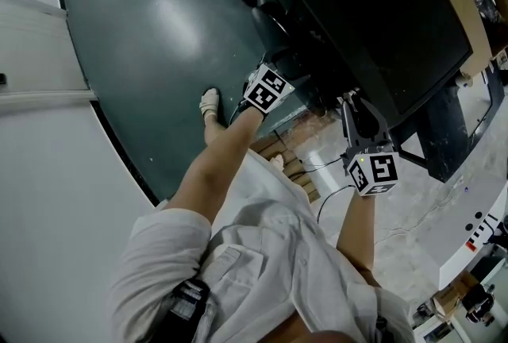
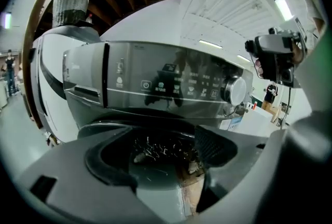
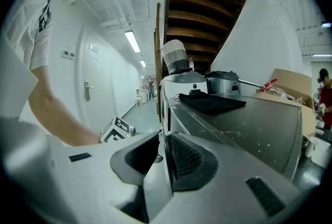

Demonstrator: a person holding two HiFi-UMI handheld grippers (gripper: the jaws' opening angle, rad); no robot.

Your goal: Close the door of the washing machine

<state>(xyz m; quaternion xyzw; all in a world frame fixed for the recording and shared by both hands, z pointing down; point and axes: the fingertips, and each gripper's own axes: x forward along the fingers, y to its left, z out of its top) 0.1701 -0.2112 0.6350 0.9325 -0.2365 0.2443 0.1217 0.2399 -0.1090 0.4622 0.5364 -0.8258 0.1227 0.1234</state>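
Dark green floor (image 1: pixel 151 32), white wall (image 1: pixel 40 175) to the left. Wooden slats (image 1: pixel 292 157) lie below both claws, at the foot of the machine.

Washing machine (image 1: pixel 373 16): dark top, ahead of and above both claws in the head view.

Left claw (image 2: pixel 166 161): released, jaws wide apart. Control panel (image 2: pixel 155 83) sits straight ahead and above the jaws; dial (image 2: pixel 233 91) up and to the right of them. The door (image 2: pixel 155 149) shows as a dark glossy surface with small glints, in the gap between the jaws just under the panel. Contact between jaws and door cannot be told. Woven basket (image 2: pixel 71 2) far up to the left, on top of the machine.

Right claw (image 3: pixel 162 153): clenched, jaws drawn in to a thin slit. The machine's front corner runs up from just beyond the tips. Machine top stretches ahead to the right of the claw, with a black cloth (image 3: pixel 210 102) lying flat on it and a cardboard box (image 3: pixel 288 80) beyond. Left of this claw, the person's forearm (image 3: pixel 62 114) and the left claw's marker cube. Corridor with a closed white room door (image 3: pixel 89 88) further left.

Person's foot (image 1: pixel 209 103) on the floor, just left of the left claw.
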